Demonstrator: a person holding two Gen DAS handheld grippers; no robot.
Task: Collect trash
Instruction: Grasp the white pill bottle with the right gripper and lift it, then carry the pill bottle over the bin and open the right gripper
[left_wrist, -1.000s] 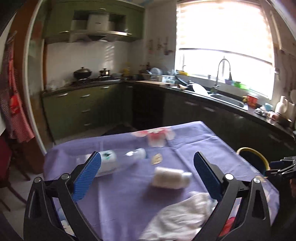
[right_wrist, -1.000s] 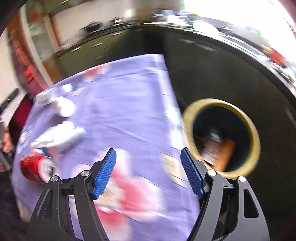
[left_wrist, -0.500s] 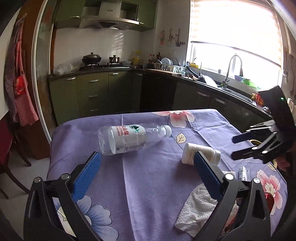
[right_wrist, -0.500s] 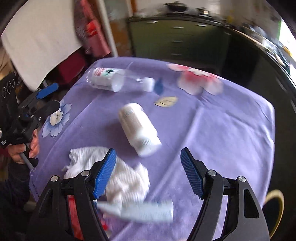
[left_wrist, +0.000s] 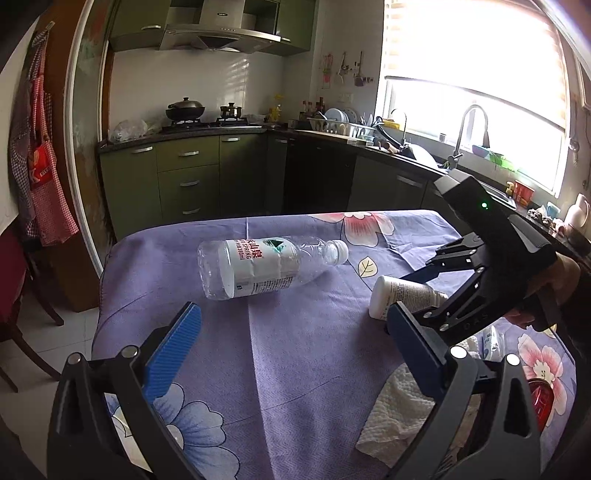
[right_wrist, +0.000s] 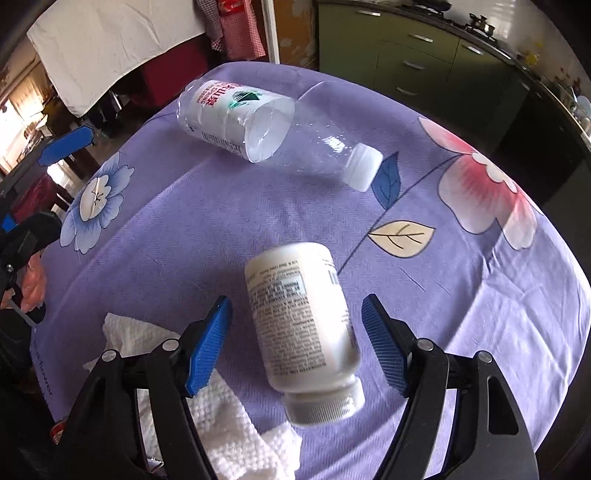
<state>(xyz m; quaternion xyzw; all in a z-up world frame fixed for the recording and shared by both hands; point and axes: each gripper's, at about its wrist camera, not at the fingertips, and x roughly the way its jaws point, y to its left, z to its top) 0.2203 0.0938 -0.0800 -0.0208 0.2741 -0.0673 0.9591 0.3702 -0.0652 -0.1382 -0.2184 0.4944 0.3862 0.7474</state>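
the right tongs (right_wrist: 297, 349) stand open astride a white pill bottle (right_wrist: 301, 325) lying on the purple-clothed desk (right_wrist: 461, 314), pads not touching it. the left tongs (left_wrist: 291, 332) hang open and empty near a clear water bottle (left_wrist: 266, 266) on its side.

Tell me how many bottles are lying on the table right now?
2. A clear water bottle lies on its side toward the table's far end; a white pill bottle lies between the right gripper's open fingers. Others may be hidden behind the grippers.
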